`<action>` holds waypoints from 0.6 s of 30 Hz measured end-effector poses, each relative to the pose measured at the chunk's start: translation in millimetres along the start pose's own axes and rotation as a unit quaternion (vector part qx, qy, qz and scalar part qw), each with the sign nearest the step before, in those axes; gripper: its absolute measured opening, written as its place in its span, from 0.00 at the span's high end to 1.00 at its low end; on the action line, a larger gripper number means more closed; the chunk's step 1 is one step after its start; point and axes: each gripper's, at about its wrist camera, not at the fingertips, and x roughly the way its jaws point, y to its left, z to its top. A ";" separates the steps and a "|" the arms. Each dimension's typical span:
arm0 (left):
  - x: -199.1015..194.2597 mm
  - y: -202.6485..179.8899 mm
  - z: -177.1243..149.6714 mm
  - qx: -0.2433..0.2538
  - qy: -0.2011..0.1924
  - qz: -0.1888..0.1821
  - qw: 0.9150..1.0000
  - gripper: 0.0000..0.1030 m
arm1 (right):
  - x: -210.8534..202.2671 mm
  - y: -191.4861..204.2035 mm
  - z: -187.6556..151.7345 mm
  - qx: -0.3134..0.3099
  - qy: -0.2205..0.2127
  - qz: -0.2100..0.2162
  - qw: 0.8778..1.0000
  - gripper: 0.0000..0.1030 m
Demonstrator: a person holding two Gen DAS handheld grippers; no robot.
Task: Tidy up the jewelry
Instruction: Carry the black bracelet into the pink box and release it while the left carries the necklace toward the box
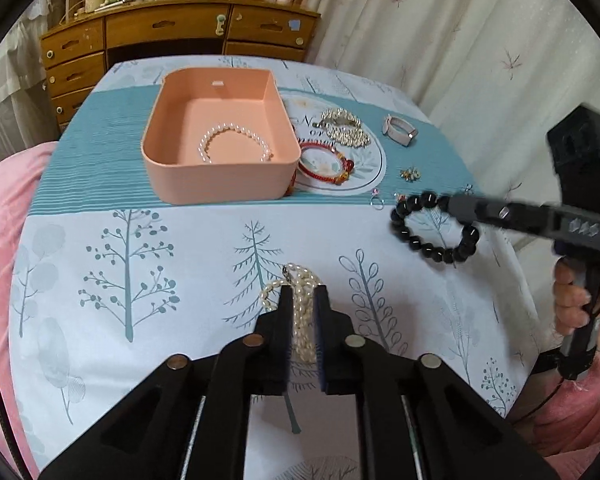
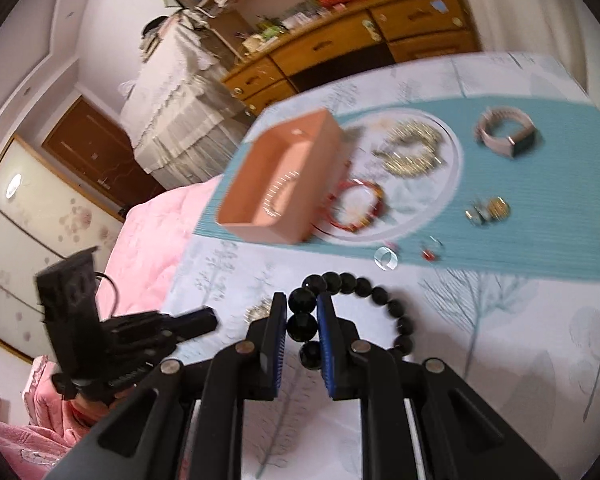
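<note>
My left gripper (image 1: 303, 294) is shut on a white pearl necklace (image 1: 302, 312) on the tree-print cloth near the front edge. My right gripper (image 2: 302, 306) is shut on a black bead bracelet (image 2: 384, 300), which also shows in the left wrist view (image 1: 432, 246) at the right. A pink box (image 1: 220, 184) at the back holds a pearl bracelet (image 1: 236, 136). Beside it lie a red bracelet (image 1: 324, 164), a gold chain pile (image 1: 346, 126), a pink watch (image 1: 400, 130) and small earrings (image 1: 410, 174).
A wooden drawer chest (image 1: 172, 36) stands behind the table. Curtains (image 1: 460, 40) hang at the right. Pink bedding (image 1: 4, 208) lies at the left. Small rings (image 2: 386, 258) lie on the teal strip (image 2: 520, 240).
</note>
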 end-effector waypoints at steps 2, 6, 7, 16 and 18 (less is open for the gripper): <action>7.9 -0.8 -1.4 0.003 0.013 0.003 1.000 0.67 | -1.7 9.4 4.8 -0.005 -0.010 0.003 1.000 0.85; 26.4 -3.4 -4.7 0.016 0.043 0.011 0.999 0.51 | -5.9 18.0 10.3 -0.008 -0.022 0.012 1.000 0.85; 29.5 -3.5 -4.9 0.016 0.047 0.012 0.999 0.51 | -7.9 20.8 11.7 -0.010 -0.026 0.018 0.999 0.85; 42.1 -7.5 -4.6 0.047 0.045 0.058 0.996 0.73 | -30.9 24.8 10.9 -0.028 -0.058 0.020 0.998 0.85; 42.1 -6.4 -4.8 0.049 0.042 0.070 0.995 0.79 | -35.5 24.7 10.4 -0.029 -0.063 0.022 0.997 0.85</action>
